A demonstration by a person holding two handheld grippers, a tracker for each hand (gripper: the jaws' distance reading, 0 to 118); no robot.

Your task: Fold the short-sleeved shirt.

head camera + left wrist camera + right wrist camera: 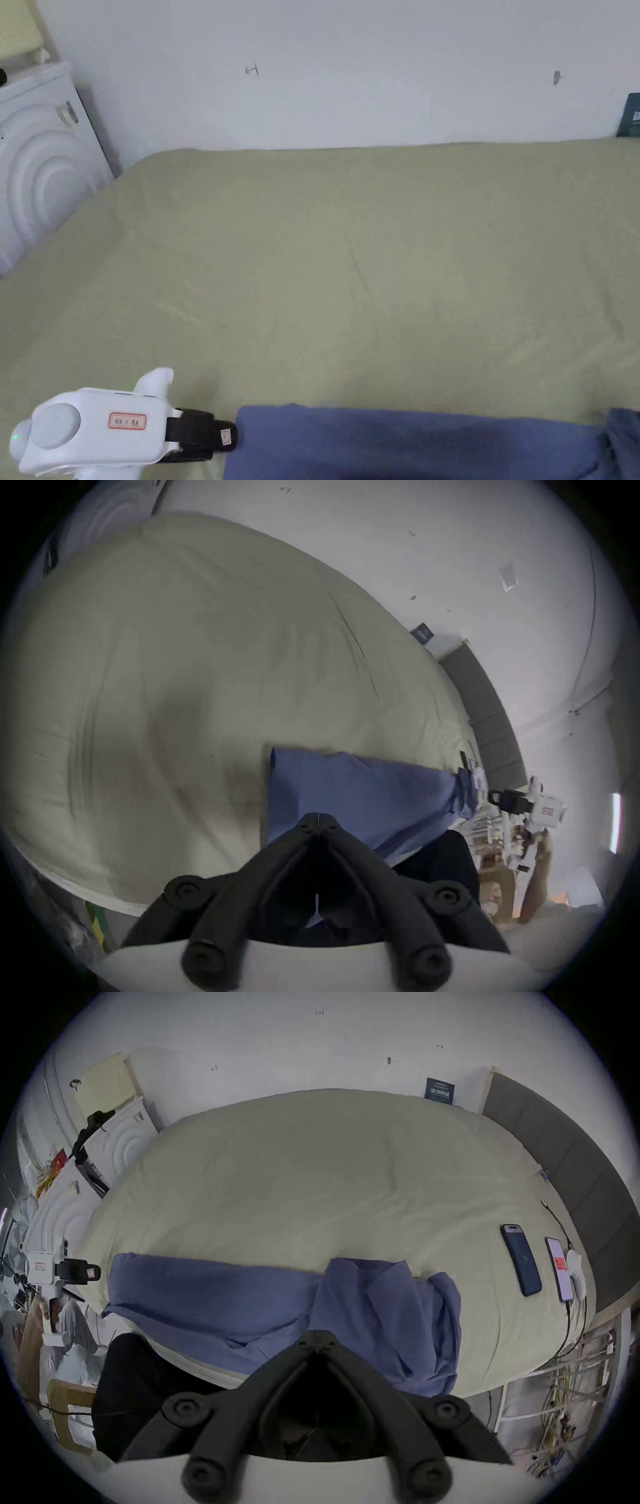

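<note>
Blue shirt (363, 1303), soft wrinkled cloth, lay along near edge of bed (311, 1182); its left part stretched flat, right part bunched in folds. Sheet olive, smooth w/ faint creases, wide open toward wall. Left gripper (318, 821) & right gripper (317, 1338) both clenched, tips together over shirt; grip on cloth unclear. Two phones (521, 1258) sat well right.

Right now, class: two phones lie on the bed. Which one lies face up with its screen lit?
The phone nearest the bed's edge, beside the white charger, shows a lit screen. The dark blue phone next to it lies face down, its camera lenses showing.
</note>
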